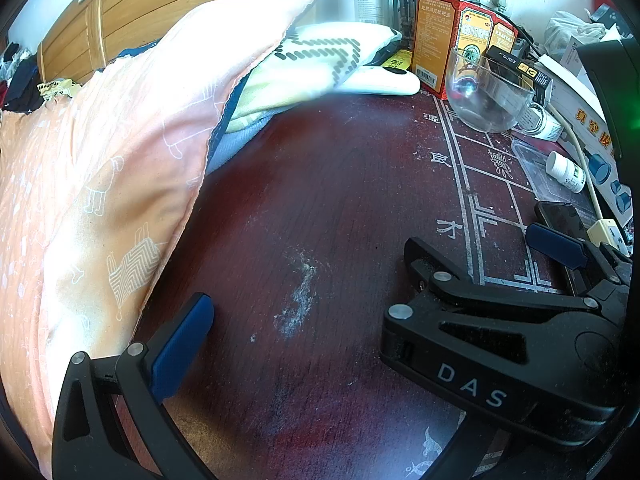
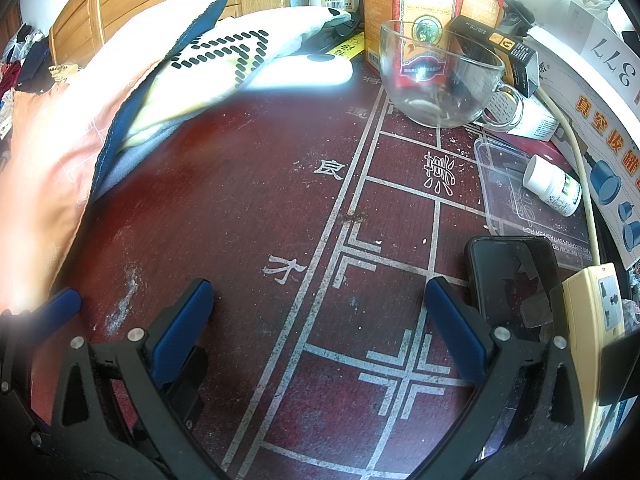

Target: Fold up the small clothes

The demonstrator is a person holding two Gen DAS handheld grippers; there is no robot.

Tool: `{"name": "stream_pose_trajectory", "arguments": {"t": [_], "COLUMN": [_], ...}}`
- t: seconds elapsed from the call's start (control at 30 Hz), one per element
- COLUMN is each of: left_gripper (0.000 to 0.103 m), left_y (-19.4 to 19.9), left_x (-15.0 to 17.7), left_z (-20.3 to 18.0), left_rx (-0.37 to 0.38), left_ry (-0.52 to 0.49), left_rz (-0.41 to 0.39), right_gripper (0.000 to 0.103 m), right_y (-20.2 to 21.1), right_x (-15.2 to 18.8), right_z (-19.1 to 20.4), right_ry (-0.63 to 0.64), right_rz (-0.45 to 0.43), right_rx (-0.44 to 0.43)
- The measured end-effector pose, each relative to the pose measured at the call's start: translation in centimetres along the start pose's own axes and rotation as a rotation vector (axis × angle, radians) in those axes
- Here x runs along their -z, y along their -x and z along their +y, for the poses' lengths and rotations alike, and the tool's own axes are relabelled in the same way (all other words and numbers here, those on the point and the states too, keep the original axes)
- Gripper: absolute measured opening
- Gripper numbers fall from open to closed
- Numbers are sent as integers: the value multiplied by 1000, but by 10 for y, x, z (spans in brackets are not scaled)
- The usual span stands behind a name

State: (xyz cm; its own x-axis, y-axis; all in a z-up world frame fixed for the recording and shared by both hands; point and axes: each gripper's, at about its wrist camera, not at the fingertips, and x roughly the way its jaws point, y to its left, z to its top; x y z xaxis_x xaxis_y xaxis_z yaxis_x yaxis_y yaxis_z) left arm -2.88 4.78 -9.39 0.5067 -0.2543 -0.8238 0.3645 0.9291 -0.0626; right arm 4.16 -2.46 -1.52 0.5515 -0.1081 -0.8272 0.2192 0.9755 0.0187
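A peach cloth with white animal prints (image 1: 100, 168) lies heaped along the left of the dark red table mat (image 1: 320, 200). A pale yellow-white garment with dark dashes (image 1: 320, 60) and a blue-grey fabric (image 1: 236, 140) sit under it. My left gripper (image 1: 320, 320) is open over bare mat, its left pad (image 1: 180, 348) close to the peach cloth's edge; its right finger is hidden behind the right gripper's body. My right gripper (image 2: 316, 332) stands open over the mat's white line pattern and holds nothing. The peach cloth (image 2: 48, 152) is off to its left.
A glass cup (image 2: 436, 76), red-orange boxes (image 2: 424, 12), a pill bottle (image 2: 552, 184), a clear plastic lid (image 2: 508, 184), a black phone (image 2: 512, 280) and a yellow power strip (image 2: 596, 320) crowd the right side. A white oblong device (image 2: 304, 74) lies by the clothes. Wooden panelling (image 1: 160, 4) stands behind.
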Motion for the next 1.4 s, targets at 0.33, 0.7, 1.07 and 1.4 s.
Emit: {"name": "stream_pose_trajectory", "arguments": {"t": [0.33,0.7,1.07,1.4], "left_gripper": [103,103,103,103], "left_y": [1,1,1,0], "left_x": [0,0,0,0], "left_z": [2,2,2,2], "left_rx": [-6,-5,-5,-4], "left_ry": [6,4,5,6], "left_rz": [-3,-19,-23,-15], "right_gripper": [103,103,103,103], "right_y": [0,0,0,0], "right_x": [0,0,0,0], "right_z": [0,1,1,2], "right_ry": [-1,-2,-2,-2], "right_rz": [1,1,2,2], "right_rx": [1,2,3,3]}}
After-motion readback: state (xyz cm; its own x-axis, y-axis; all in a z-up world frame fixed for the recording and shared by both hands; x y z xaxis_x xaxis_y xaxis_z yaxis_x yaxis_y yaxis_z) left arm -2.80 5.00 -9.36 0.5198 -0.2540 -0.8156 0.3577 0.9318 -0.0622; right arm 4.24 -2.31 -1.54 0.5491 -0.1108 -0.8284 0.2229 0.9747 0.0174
